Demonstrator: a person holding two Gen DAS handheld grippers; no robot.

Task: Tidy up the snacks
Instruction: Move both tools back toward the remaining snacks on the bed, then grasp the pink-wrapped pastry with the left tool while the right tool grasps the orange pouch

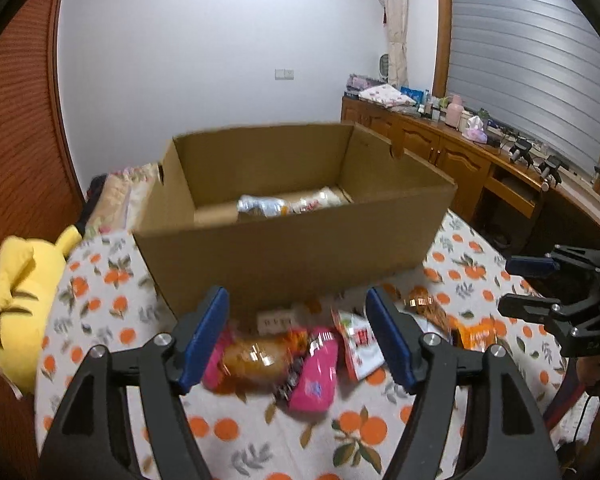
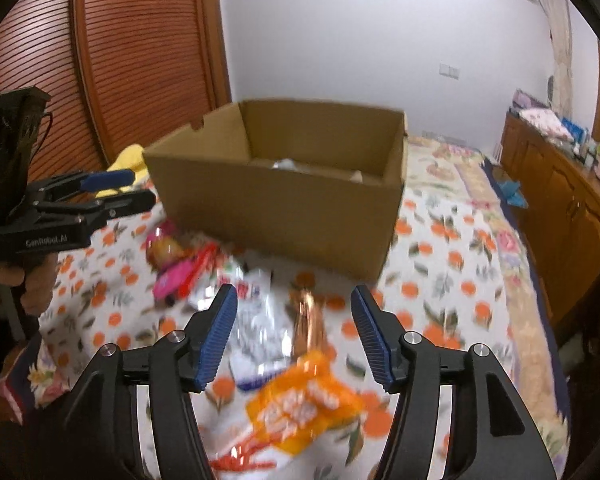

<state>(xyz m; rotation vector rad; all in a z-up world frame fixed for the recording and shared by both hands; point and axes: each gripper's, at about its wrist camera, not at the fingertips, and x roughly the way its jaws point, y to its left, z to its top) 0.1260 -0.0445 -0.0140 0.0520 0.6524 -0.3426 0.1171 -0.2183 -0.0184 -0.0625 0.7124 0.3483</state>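
- The cardboard box [image 1: 292, 240] stands open-topped toward the far side of the bed [image 1: 108, 296], on its orange-print sheet, so packets can simply be dropped in from above.
- A silvery packet [image 1: 260, 206] and a white one [image 1: 320, 200] already lie on the box floor, so I judge the sorting is under way.
- The loose snacks sit in a heap on the sheet just in front of the box's near wall: a bun in clear wrap [image 1: 252, 360], a pink packet [image 1: 316, 376], a red-and-white packet [image 1: 360, 344].
- The left tool [image 1: 296, 340] hangs over that heap, released and empty, its jaws spread either side of the bun, probably lining up a pick.
- The right tool [image 2: 294, 336] is likewise released and empty, poised above an orange packet [image 2: 304, 408] near the bed's near edge.
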